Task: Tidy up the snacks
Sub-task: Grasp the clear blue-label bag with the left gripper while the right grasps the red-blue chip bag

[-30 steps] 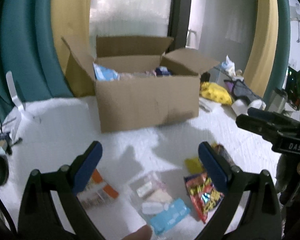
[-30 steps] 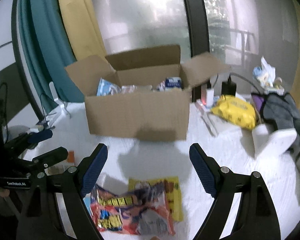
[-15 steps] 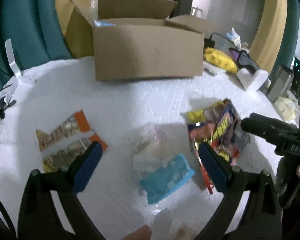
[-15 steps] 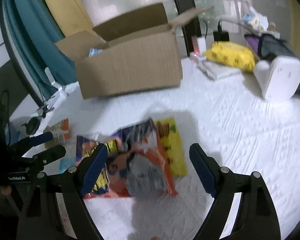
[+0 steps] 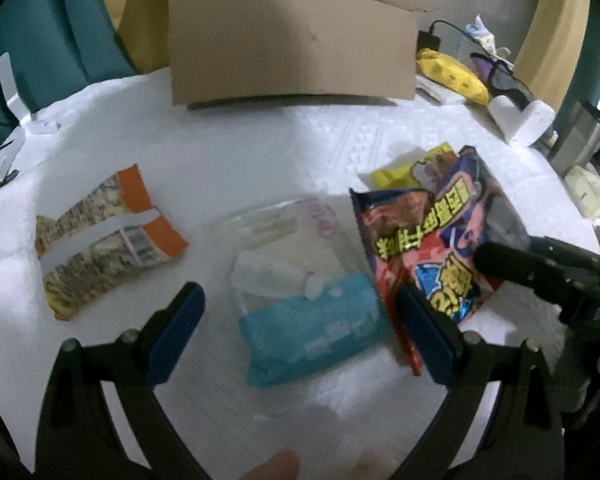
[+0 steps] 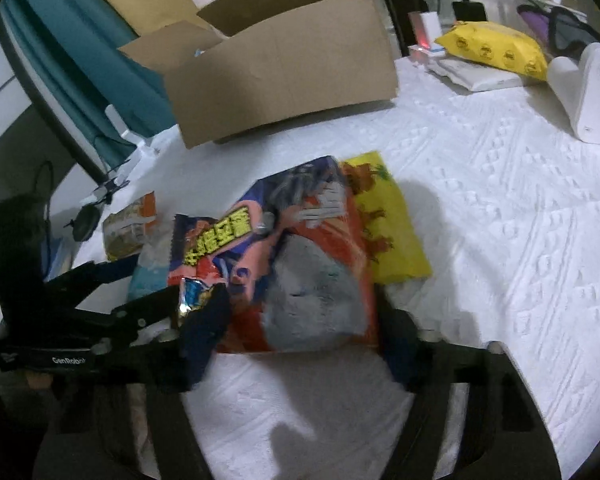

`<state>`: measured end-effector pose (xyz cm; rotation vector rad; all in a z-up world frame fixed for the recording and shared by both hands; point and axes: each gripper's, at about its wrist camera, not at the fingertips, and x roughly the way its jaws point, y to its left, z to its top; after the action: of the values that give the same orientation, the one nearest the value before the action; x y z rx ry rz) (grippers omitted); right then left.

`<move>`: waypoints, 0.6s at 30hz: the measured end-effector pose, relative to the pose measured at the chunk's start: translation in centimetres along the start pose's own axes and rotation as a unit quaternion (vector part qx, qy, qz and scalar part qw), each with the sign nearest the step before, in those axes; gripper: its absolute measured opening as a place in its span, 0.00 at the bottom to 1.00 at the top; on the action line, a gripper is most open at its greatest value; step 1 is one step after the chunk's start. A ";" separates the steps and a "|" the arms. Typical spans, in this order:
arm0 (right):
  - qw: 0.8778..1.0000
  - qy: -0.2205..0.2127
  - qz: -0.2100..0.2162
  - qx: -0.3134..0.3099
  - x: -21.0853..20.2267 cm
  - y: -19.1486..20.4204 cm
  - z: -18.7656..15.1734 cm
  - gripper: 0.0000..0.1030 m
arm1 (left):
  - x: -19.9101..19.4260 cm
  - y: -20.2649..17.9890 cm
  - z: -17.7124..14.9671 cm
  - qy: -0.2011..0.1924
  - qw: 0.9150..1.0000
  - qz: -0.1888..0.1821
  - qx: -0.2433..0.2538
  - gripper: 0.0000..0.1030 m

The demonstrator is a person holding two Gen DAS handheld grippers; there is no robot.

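Snack packs lie on a white cloth before an open cardboard box [image 5: 292,40] [image 6: 284,64]. My left gripper [image 5: 296,324] is open, low over a clear bag with a blue pack [image 5: 312,324], its fingertips either side of it. An orange and white pack [image 5: 104,232] lies to the left. My right gripper [image 6: 300,332] is open, straddling the near end of a red and purple snack bag [image 6: 284,256] [image 5: 432,240]. A flat yellow pack [image 6: 384,220] lies partly under that bag. The right gripper also shows at the right edge of the left wrist view [image 5: 540,272].
A yellow pouch [image 6: 496,48], white folded items [image 6: 472,74], a white stand [image 6: 588,92] and chargers sit at the back right. Teal and yellow curtains hang behind the box. Cables and a small white stand [image 6: 120,128] lie at the left.
Both grippers have dropped from chest height facing the box down to the cloth. The left now straddles the blue pack, the right the red bag. Both stay open.
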<state>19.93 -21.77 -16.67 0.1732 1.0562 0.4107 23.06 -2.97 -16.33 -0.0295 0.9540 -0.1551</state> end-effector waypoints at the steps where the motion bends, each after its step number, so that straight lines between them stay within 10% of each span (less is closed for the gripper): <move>1: 1.000 -0.001 0.010 0.001 0.0 0.0 0.0 0.49 | 0.0 0.1 0.0 0.002 1.000 -0.002 -0.001 0.95; 18: 0.996 -0.086 -0.027 -0.001 -5.6 -2.5 1.9 0.31 | 1.2 -0.3 0.3 0.009 0.999 0.018 0.026 0.94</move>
<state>19.76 -26.27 -12.04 0.1739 0.8899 0.3420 23.97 -3.47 -17.12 0.0368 0.9674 -0.1468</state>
